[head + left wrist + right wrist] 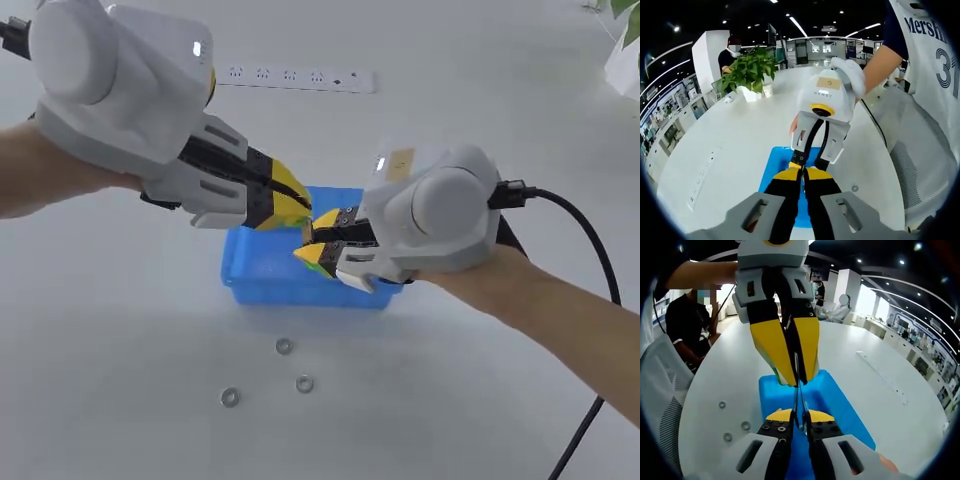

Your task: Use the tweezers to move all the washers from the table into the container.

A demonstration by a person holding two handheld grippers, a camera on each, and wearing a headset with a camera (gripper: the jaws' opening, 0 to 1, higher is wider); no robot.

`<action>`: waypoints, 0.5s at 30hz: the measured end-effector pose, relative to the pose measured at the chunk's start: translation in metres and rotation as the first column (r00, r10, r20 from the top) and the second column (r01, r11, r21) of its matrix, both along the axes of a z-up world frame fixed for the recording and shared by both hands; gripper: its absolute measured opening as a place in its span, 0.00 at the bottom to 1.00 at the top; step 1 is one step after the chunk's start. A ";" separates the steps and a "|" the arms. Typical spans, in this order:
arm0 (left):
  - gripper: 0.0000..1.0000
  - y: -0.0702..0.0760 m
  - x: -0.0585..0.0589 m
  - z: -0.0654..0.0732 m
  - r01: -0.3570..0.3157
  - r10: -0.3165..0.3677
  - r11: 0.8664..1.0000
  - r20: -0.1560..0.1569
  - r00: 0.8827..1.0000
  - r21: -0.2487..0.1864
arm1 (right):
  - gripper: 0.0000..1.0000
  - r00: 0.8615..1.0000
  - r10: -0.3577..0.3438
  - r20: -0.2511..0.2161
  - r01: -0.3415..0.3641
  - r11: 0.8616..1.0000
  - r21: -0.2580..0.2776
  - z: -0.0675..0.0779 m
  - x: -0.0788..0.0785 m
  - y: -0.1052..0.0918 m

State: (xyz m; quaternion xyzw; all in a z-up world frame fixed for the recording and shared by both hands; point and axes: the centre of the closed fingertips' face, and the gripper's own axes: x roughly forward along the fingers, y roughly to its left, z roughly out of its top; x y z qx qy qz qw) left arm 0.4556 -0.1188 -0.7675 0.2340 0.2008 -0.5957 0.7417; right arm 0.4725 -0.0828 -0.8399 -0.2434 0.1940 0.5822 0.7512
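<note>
Thin metal tweezers (797, 395) stand between the two grippers, above the blue container (262, 272). My right gripper (800, 416) is shut on their lower end. My left gripper (797, 380) comes in from above, its yellow fingers closed on the upper end. In the head view the left gripper (300, 205) and the right gripper (312, 252) meet tip to tip over the container's far side. Three washers lie on the white table in front of the container: one (284, 346) nearest it, one (304, 383) and one (230, 397) closer to me.
A white power strip (295, 77) lies at the back of the table. A black cable (590, 250) trails from the right gripper. A potted plant (751, 70) stands on the table's far side. People sit and stand around the table's edge.
</note>
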 end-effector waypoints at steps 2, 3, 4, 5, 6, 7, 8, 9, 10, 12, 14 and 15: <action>0.07 0.000 0.000 0.001 0.001 -0.001 1.000 0.001 1.000 -0.003 | 0.12 1.000 -0.003 -0.001 0.003 1.000 0.005 0.001 0.000 0.000; 0.07 0.000 0.001 0.001 0.001 -0.001 1.000 0.004 1.000 -0.002 | 0.12 1.000 -0.004 0.005 0.004 1.000 0.003 0.001 0.001 0.000; 0.07 0.000 0.001 0.001 0.001 -0.001 1.000 0.004 1.000 -0.003 | 0.12 1.000 -0.005 0.005 0.005 1.000 0.003 0.001 0.001 -0.001; 0.07 0.000 0.001 0.002 0.002 -0.002 1.000 0.005 1.000 -0.004 | 0.12 1.000 -0.007 0.001 0.007 1.000 0.006 0.002 0.001 -0.001; 0.07 0.001 0.002 0.002 0.002 -0.002 1.000 0.006 1.000 -0.005 | 0.12 1.000 -0.007 -0.002 0.007 1.000 0.007 0.002 0.001 -0.001; 0.07 0.001 0.002 0.002 0.003 -0.003 1.000 0.006 1.000 -0.005 | 0.12 1.000 -0.007 -0.002 0.007 1.000 0.006 0.002 0.000 -0.001; 0.07 0.001 0.001 0.002 0.004 -0.004 1.000 0.006 1.000 -0.005 | 0.12 1.000 -0.005 -0.001 0.005 1.000 0.005 0.002 0.000 -0.001; 0.07 0.001 0.001 0.003 0.004 -0.004 1.000 0.008 1.000 -0.004 | 0.12 1.000 -0.005 0.002 0.005 1.000 0.005 0.003 0.000 -0.001; 0.07 0.001 0.000 0.003 0.005 -0.005 1.000 0.010 1.000 -0.004 | 0.12 1.000 -0.007 0.007 0.007 1.000 0.006 0.003 0.000 -0.001; 0.06 0.001 0.000 0.005 0.005 -0.005 1.000 0.012 1.000 -0.004 | 0.12 1.000 -0.009 0.004 0.009 1.000 0.011 0.005 0.000 0.000; 0.06 0.002 0.000 0.007 0.007 -0.007 1.000 0.018 1.000 -0.004 | 0.12 1.000 -0.008 0.014 0.008 1.000 0.014 0.007 0.000 0.000; 0.06 0.002 0.000 0.008 0.008 -0.008 1.000 0.019 1.000 -0.005 | 0.12 1.000 -0.007 0.017 0.007 1.000 0.016 0.009 0.000 0.001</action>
